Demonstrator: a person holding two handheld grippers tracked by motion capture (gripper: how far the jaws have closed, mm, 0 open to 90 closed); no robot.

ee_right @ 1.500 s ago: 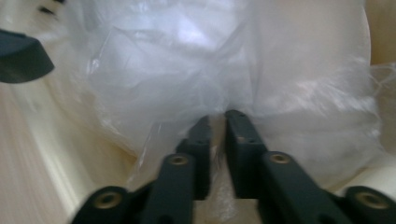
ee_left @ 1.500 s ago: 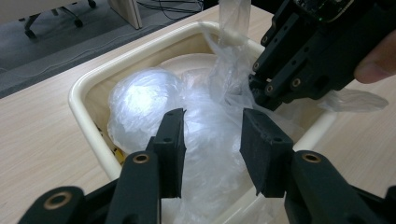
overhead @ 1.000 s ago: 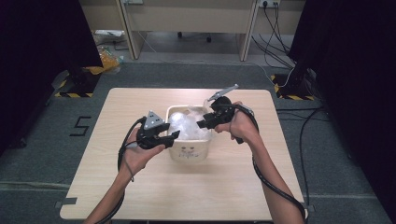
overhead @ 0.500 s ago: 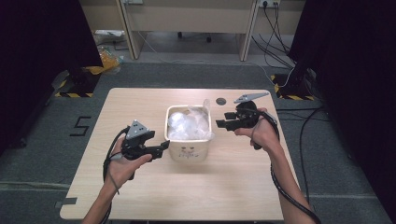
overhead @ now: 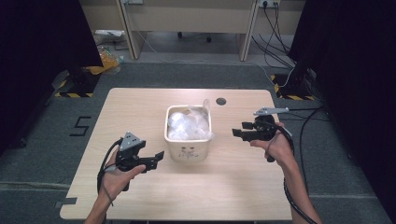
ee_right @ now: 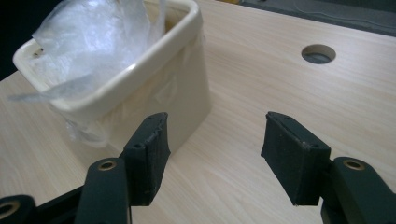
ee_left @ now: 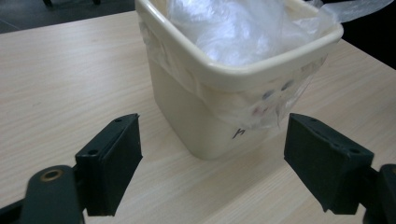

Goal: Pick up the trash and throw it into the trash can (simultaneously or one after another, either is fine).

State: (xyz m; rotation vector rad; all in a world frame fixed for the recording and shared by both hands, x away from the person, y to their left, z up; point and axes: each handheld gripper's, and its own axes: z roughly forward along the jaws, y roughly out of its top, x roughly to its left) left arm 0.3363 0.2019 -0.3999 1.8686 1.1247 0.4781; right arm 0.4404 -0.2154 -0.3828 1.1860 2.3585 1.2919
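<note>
Cream bin [overhead: 188, 140] sits mid-table [overhead: 140, 107], clear plastic bag [overhead: 189, 122] lining it, edges folded over rim. Left gripper [overhead: 156, 158] released, empty, just beside bin's near-left corner. Right gripper [overhead: 239, 132] released, empty, off bin's right side. Lining looks about done; one bag flap sticks up at far rim.

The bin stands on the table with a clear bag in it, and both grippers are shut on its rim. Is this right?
Not quite. Both the left gripper and right gripper are open and apart from the bin, as the high view shows. The bag is in it, on the table.
</note>
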